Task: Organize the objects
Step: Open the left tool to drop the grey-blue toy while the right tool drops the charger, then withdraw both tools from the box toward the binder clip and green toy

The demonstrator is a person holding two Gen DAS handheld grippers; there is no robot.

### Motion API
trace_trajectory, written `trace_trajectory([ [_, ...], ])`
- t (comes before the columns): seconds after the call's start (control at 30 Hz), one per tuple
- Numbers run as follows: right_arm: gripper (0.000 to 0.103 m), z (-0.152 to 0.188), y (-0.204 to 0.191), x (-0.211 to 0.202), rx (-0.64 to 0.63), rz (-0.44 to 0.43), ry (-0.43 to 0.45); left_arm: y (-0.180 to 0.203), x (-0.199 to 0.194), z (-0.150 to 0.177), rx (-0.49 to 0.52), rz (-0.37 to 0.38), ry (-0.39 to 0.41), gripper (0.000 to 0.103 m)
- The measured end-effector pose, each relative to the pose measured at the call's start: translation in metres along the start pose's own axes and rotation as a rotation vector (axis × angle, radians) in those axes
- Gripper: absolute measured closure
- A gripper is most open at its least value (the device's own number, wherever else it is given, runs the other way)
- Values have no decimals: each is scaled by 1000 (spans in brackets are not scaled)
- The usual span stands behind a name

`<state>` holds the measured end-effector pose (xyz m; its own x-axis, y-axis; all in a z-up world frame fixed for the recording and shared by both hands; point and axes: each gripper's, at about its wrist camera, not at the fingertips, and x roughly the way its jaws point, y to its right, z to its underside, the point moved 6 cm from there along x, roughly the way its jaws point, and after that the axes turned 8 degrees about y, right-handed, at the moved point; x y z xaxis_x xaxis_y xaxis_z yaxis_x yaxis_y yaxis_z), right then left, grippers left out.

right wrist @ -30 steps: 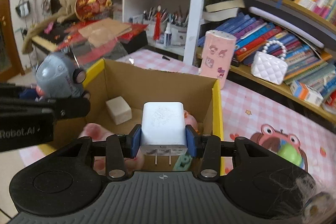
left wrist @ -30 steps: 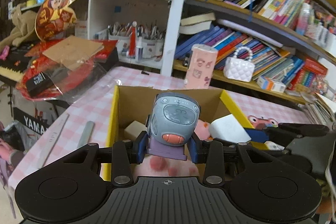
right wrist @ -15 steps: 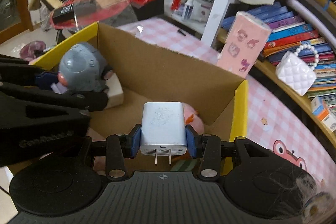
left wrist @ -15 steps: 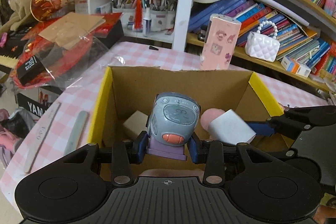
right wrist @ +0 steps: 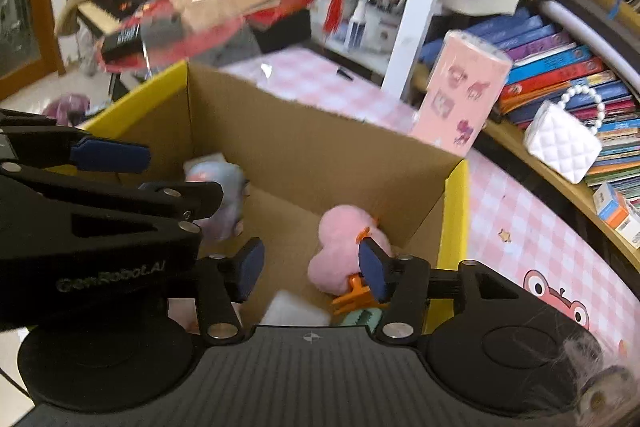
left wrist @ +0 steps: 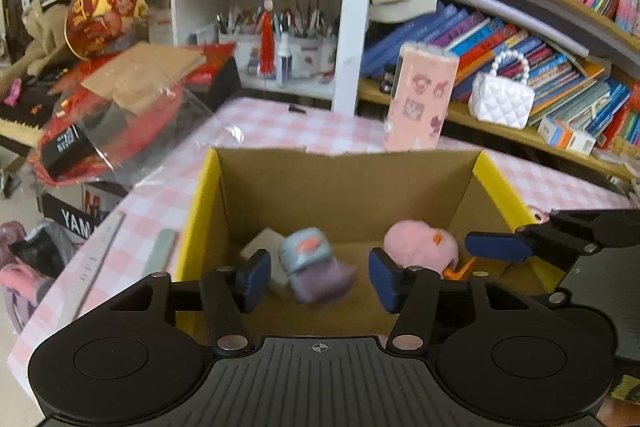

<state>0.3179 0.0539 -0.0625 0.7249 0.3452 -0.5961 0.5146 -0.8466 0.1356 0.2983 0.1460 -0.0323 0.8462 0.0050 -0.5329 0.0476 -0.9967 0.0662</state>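
An open cardboard box (left wrist: 348,183) with yellow edges stands on the pink checked table. My left gripper (left wrist: 318,277) is open over the box; the grey and purple toy (left wrist: 314,267) is blurred between its fingers, inside the box. My right gripper (right wrist: 310,265) is open and empty above the box (right wrist: 304,147). The white charger (right wrist: 294,313) lies on the box floor below it. A pink plush (right wrist: 346,251), an orange clip (right wrist: 354,293) and a white block (left wrist: 262,241) also lie in the box. The toy also shows in the right wrist view (right wrist: 224,195).
A pink printed carton (left wrist: 422,99) stands behind the box. Two nail files (left wrist: 158,253) lie on the table left of it. Bookshelves with a white handbag (left wrist: 500,99) run along the back. A red plastic-wrapped pile (left wrist: 120,115) sits at the left.
Both grippers have opened. The grey toy has left my left gripper and dropped into the box. The white charger has left my right gripper and lies on the box floor.
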Motion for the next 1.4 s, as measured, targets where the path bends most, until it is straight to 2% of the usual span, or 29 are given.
trace_trajectory([
  [0.1,53,-4,3,-10,39,17,33,0,-14,-6,3,-3,39,44],
  [0.17,53,-8,5,-20,64,30,66,-1,-25,-10,-2,-4,66,35],
  [0.33,54,-17,9,-57,131,57,164,-5,-59,-17,-20,11,155,25],
  [0.6,54,-3,5,-107,211,88,218,-11,-106,-8,1,4,219,22],
  [0.7,54,11,-2,-121,224,99,205,-15,-117,4,1,-8,209,18],
  [0.9,53,45,-17,-139,238,150,157,-29,-136,34,-16,-59,166,18],
  [1.0,50,62,-27,-148,232,180,140,-31,-147,50,-19,-71,144,17],
  [1.23,46,99,-48,-170,253,192,84,-35,-172,85,-15,-84,94,17],
  [1.4,43,116,-61,-185,260,205,75,-34,-190,100,-18,-86,92,17],
])
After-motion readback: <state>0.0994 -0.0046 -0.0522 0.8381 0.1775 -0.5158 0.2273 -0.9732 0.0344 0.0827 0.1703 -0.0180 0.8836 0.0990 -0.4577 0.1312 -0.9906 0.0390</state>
